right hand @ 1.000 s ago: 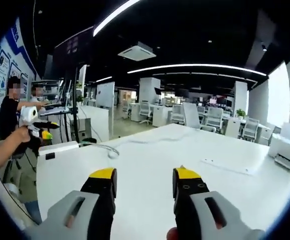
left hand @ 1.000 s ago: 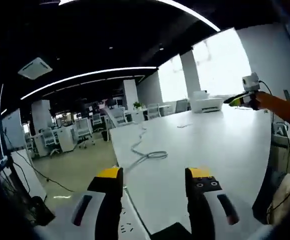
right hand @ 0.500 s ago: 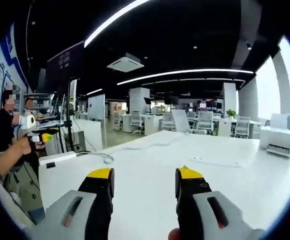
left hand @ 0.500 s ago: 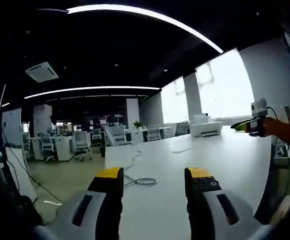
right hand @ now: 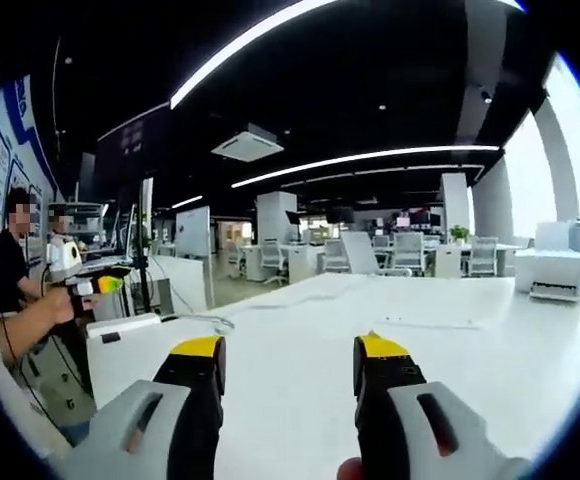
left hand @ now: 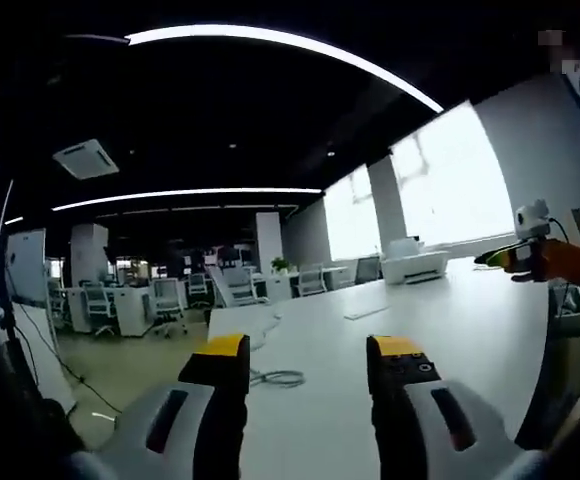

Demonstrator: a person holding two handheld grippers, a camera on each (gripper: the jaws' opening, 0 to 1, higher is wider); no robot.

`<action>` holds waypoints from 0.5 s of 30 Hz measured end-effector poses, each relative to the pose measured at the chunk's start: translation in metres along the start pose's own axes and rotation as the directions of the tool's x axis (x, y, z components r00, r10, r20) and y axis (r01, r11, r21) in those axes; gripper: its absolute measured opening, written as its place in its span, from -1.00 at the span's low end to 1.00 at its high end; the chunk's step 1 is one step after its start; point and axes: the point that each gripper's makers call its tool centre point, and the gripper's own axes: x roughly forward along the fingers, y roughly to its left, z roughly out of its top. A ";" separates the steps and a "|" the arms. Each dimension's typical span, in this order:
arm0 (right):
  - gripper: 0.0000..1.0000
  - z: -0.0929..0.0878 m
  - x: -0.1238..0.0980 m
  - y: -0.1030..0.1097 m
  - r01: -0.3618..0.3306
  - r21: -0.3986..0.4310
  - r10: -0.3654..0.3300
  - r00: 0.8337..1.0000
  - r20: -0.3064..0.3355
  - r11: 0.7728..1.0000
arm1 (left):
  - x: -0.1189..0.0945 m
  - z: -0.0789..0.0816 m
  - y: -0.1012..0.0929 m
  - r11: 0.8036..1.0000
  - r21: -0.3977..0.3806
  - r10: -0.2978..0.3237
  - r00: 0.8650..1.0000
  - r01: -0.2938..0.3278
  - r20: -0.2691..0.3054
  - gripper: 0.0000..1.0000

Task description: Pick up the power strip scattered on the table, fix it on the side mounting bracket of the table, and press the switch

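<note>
White table [left hand: 450, 330], wide; power strip [right hand: 120, 328] at its near-left corner, cord [left hand: 275, 378] coiled. Left gripper [left hand: 308, 360] and right gripper [right hand: 288, 362]: jaws apart, empty. Step: approach; next, descend onto strip.

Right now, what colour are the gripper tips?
Yellow tips on both the left gripper and right gripper; clearest in the right gripper view.

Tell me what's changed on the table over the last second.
Nothing on the white table moved; both cameras tilted up, so it sits lower in each view. The coiled cable lies as before. Left gripper and right gripper stay open and empty.
</note>
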 end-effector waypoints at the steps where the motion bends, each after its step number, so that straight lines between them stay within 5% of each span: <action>1: -0.05 -0.001 -0.002 0.000 0.006 0.001 -0.006 1.000 0.009 1.000 | 0.000 0.002 0.000 1.000 -0.006 0.006 1.000 -0.006 0.012 0.03; 8: -0.04 0.003 -0.019 -0.009 0.069 -0.024 -0.066 0.993 0.097 0.997 | -0.002 0.003 -0.010 1.000 0.015 0.012 0.999 -0.012 0.049 -0.01; 15: 0.00 -0.009 -0.042 -0.023 0.141 -0.021 -0.138 0.985 0.103 0.990 | -0.007 -0.002 -0.002 0.998 -0.039 0.057 0.996 -0.055 0.075 0.07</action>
